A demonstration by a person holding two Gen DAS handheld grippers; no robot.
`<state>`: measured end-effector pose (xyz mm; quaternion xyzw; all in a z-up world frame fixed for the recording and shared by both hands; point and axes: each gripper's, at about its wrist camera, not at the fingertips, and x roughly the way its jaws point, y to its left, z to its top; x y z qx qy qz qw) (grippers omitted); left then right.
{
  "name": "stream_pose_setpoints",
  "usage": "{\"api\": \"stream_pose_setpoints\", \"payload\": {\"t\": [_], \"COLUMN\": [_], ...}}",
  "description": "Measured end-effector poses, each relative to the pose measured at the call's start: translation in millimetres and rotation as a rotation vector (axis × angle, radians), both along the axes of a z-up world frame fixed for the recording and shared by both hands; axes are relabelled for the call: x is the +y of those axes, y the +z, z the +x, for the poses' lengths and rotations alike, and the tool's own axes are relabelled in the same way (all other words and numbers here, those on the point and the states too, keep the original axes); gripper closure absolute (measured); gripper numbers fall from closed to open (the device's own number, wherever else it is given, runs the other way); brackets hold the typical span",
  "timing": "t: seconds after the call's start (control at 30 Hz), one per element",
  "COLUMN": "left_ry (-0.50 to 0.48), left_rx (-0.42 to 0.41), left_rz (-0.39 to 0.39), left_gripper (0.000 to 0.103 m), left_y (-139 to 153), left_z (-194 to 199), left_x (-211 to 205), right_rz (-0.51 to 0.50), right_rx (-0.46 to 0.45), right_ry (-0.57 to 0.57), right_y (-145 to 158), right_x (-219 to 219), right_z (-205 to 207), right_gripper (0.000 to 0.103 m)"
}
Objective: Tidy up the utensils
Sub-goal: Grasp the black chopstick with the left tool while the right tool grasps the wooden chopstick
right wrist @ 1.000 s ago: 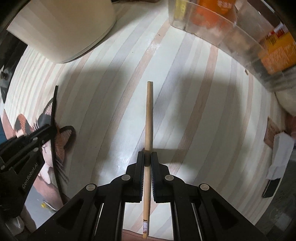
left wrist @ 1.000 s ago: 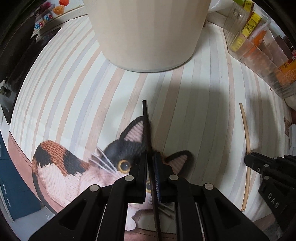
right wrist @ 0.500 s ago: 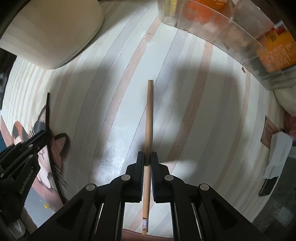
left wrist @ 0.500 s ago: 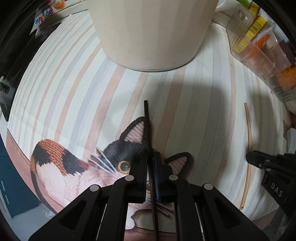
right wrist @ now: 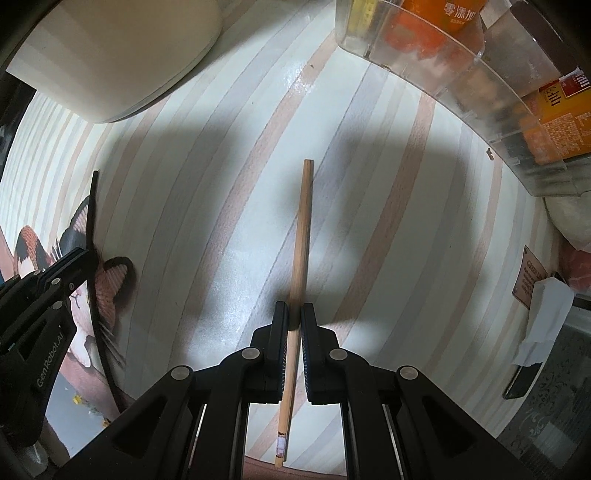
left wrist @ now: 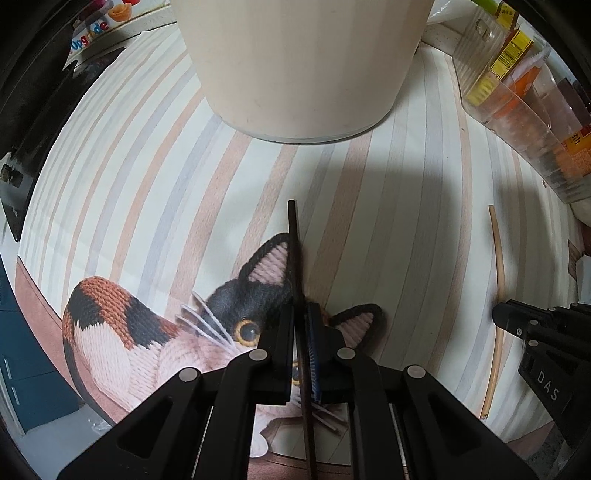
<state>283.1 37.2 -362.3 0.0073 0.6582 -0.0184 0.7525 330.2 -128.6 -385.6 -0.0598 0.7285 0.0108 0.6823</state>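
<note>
My left gripper (left wrist: 300, 314) is shut on a black chopstick (left wrist: 294, 254), held above the cat picture on the striped tablecloth (left wrist: 147, 177), its tip pointing toward a large cream cylindrical holder (left wrist: 303, 66). My right gripper (right wrist: 294, 314) is shut on a light wooden chopstick (right wrist: 301, 229), held over the striped cloth (right wrist: 406, 229). The wooden chopstick (left wrist: 496, 306) and right gripper body (left wrist: 546, 350) also show at the right of the left wrist view. The black chopstick (right wrist: 92, 221) and left gripper body (right wrist: 40, 321) show at the left of the right wrist view. The holder (right wrist: 110, 55) is at upper left there.
A clear plastic organizer (left wrist: 524, 110) with orange and yellow packets stands at the back right; it also shows in the right wrist view (right wrist: 480, 66). White paper (right wrist: 543, 317) and a dark object lie at the right table edge. A box with coloured print (left wrist: 96, 22) sits back left.
Both grippers have moved forward a little toward the cream holder, each still holding its chopstick. The holder looks slightly larger in both views.
</note>
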Motion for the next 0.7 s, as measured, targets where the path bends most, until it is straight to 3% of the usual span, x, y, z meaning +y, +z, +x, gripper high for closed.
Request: {"api": "stream_pose_setpoints", "payload": {"t": [0.3,0.7], "left_ry": [-0.022,-0.042], "left_rx": [-0.026,-0.128], "left_rz": [0.009,-0.067], "left_gripper": [0.100,0.100], "left_y": [5,57], "left_z": [-7,-29], "left_x": [-9,-5], "right_rz": [0.014,0.115], "right_rx": [-0.078,-0.210], "right_ry": [-0.033,-0.061], "right_y": [9,52], "right_x": [-3,-7], "right_z": [-17,-41], "right_gripper": [0.096,0.096]}}
